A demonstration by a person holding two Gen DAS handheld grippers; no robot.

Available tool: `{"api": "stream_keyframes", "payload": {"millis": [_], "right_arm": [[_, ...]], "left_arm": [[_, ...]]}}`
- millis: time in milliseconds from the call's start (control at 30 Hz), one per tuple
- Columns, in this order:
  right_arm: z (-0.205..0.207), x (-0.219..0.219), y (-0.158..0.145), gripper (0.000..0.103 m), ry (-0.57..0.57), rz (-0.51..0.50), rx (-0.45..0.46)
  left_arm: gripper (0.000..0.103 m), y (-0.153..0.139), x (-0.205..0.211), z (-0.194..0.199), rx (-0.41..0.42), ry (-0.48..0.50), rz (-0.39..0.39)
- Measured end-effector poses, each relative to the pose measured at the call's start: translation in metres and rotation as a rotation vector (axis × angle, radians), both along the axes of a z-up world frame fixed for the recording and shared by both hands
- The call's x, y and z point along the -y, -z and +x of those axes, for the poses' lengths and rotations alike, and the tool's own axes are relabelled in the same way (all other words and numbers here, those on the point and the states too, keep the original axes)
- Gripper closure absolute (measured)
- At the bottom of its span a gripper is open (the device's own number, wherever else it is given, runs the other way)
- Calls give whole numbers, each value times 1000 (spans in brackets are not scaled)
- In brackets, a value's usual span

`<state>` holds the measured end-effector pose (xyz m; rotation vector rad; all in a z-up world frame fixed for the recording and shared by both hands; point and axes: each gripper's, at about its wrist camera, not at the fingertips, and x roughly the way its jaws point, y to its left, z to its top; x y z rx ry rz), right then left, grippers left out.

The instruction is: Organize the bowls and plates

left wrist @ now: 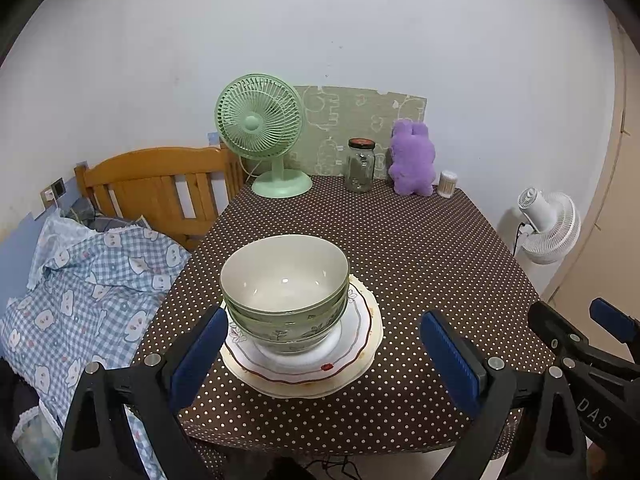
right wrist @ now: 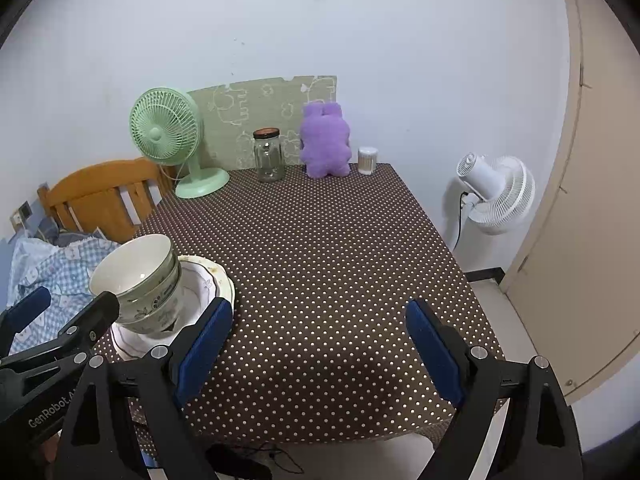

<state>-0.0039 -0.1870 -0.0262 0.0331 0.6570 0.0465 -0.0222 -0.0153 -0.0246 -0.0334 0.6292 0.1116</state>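
Note:
Stacked green bowls [left wrist: 285, 292] with a leaf pattern sit on stacked white plates [left wrist: 360, 344] with a red-brown rim line, near the table's front left. My left gripper [left wrist: 320, 354] is open and empty, its blue pads on either side of the stack, just in front of it. In the right wrist view the bowls [right wrist: 138, 280] and plates [right wrist: 208, 280] lie to the left. My right gripper [right wrist: 320, 348] is open and empty over bare tablecloth, to the right of the stack.
A brown polka-dot tablecloth [left wrist: 420, 248] covers the table. At the back stand a green desk fan [left wrist: 260, 128], a glass jar [left wrist: 361, 166], a purple plush toy [left wrist: 412, 160] and a small white container [left wrist: 447, 184]. A wooden bed with checked bedding [left wrist: 88, 280] is left; a white fan [right wrist: 496, 194] right.

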Motion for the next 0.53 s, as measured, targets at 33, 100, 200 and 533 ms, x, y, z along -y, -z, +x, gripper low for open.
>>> {"api": "stream_keyframes", "payload": {"millis": [33, 100, 200, 533], "right_arm": [[0, 0, 0, 13, -1, 0, 0], [-1, 0, 0, 13, -1, -1, 1], [-1, 0, 0, 13, 1, -2, 1], [0, 4, 0, 13, 9, -3, 3]], "left_arm": [[5, 0, 0, -1, 1, 0, 1], [5, -1, 0, -1, 4, 0, 3], [5, -1, 0, -2, 8, 2, 5], [5, -2, 3, -2, 14, 10, 11]]}}
